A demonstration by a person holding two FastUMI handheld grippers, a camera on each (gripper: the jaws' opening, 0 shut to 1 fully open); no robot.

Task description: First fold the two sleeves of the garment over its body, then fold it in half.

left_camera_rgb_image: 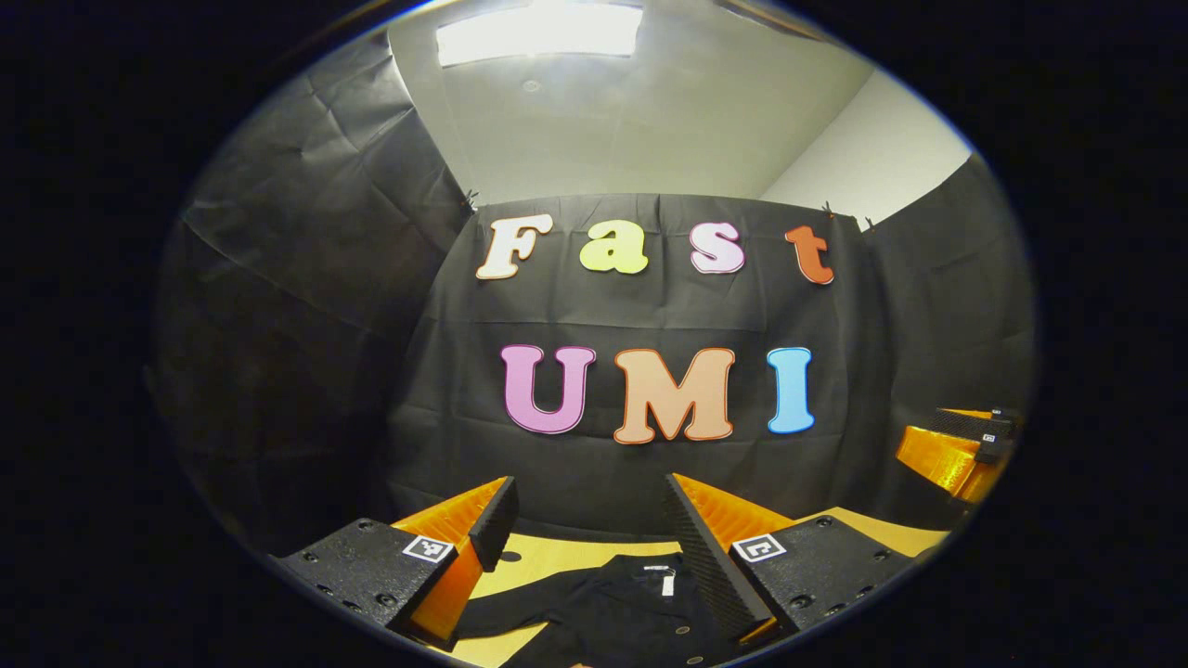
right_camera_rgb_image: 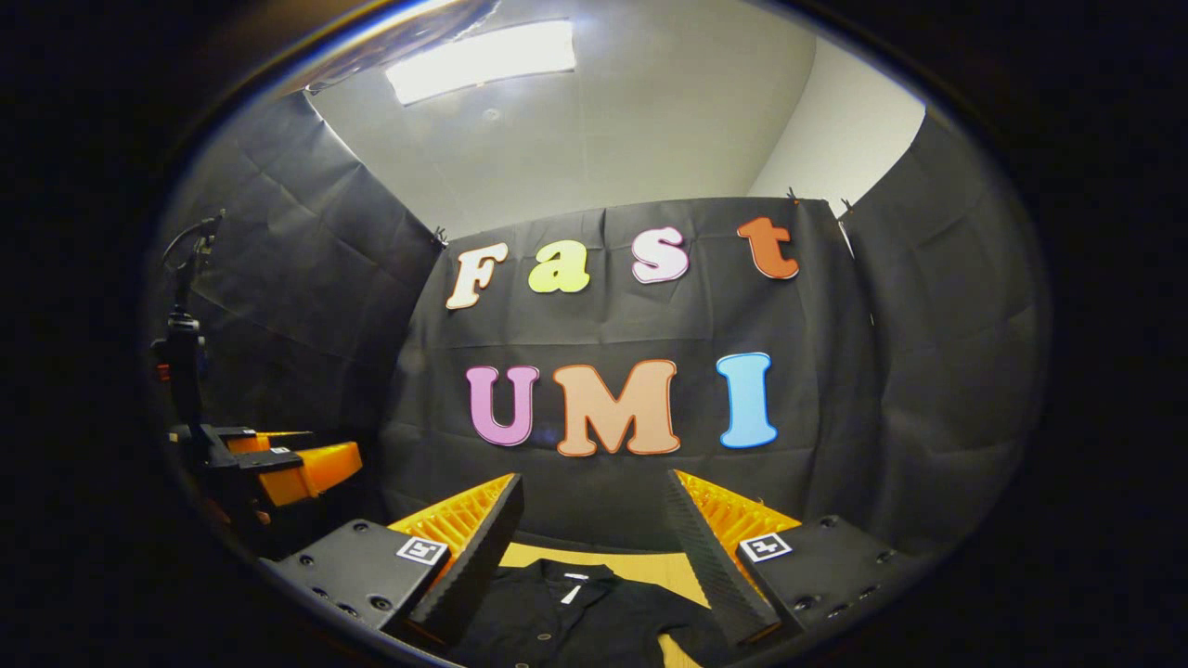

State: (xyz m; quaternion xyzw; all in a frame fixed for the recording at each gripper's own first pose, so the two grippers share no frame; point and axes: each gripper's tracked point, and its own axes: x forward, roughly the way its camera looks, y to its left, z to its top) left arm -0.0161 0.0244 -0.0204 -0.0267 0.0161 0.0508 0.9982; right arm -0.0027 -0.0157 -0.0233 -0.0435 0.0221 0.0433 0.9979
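Under a bright ceiling light panel (left_camera_rgb_image: 538,32), black cloth walls (right_camera_rgb_image: 306,278) enclose a booth with a pale wooden table (left_camera_rgb_image: 548,557) at the bottom. On the table lies a black garment (left_camera_rgb_image: 613,608), spread flat with its collar and a small white tag facing up; buttons dot its front, and one sleeve reaches out to the side. Both tongs hover above it with nothing held: the left gripper (left_camera_rgb_image: 589,501) gapes wide, and the right gripper (right_camera_rgb_image: 594,496) is equally spread. Each appears at the edge of the other's view.

black screwed gripper (left_camera_rgb_image: 587,501) mounts, square markers
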